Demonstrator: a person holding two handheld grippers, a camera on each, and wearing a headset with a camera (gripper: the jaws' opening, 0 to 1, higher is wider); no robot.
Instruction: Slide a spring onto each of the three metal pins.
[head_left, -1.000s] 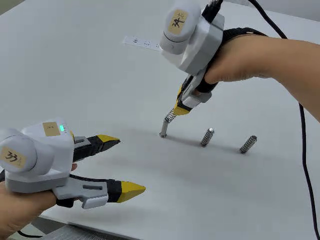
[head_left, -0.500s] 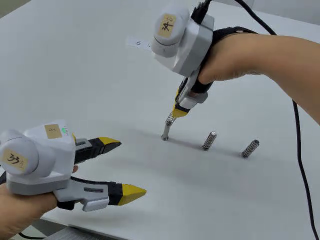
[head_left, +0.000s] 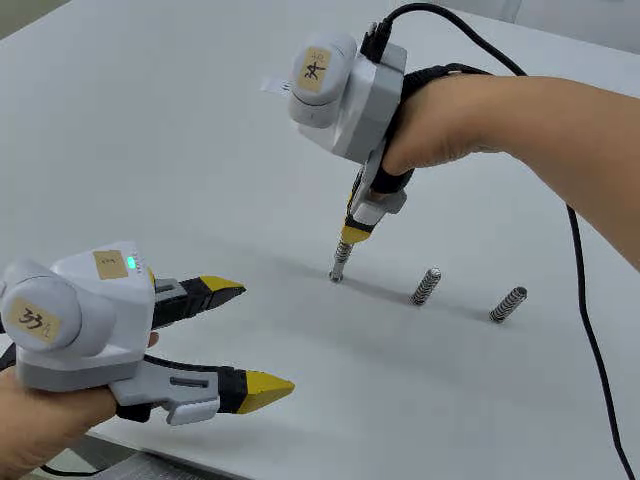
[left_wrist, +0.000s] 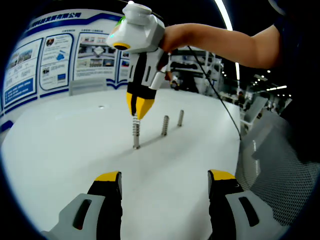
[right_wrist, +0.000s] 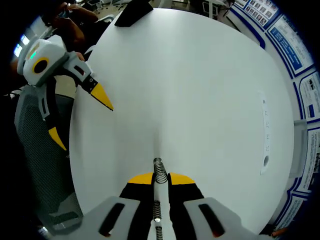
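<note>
Lower than a second ago, the right gripper (head_left: 352, 236) pinches the spring (head_left: 341, 260) onto the left pin (head_left: 337, 276), left gripper (head_left: 265, 336) idle, jaws wide; a tilted push could buckle it or topple the pin.

**Gripper Tips Cover Top of Spring**

Under the right gripper (head_left: 353, 236), the spring (head_left: 341, 262) loses its upper coils behind the yellow tips. In the right gripper view, its lower end runs off the bottom edge. Behind that gripper, a paper strip (head_left: 275, 85) is mostly covered. The cable (head_left: 590, 330) trailing from the gripper leaves at the lower edge. Well apart from the gripper, the left hand (head_left: 40, 425) is cut off at the corner. In the left gripper view, the posters (left_wrist: 55, 55) beyond the gripper carry text too small to read.
</note>
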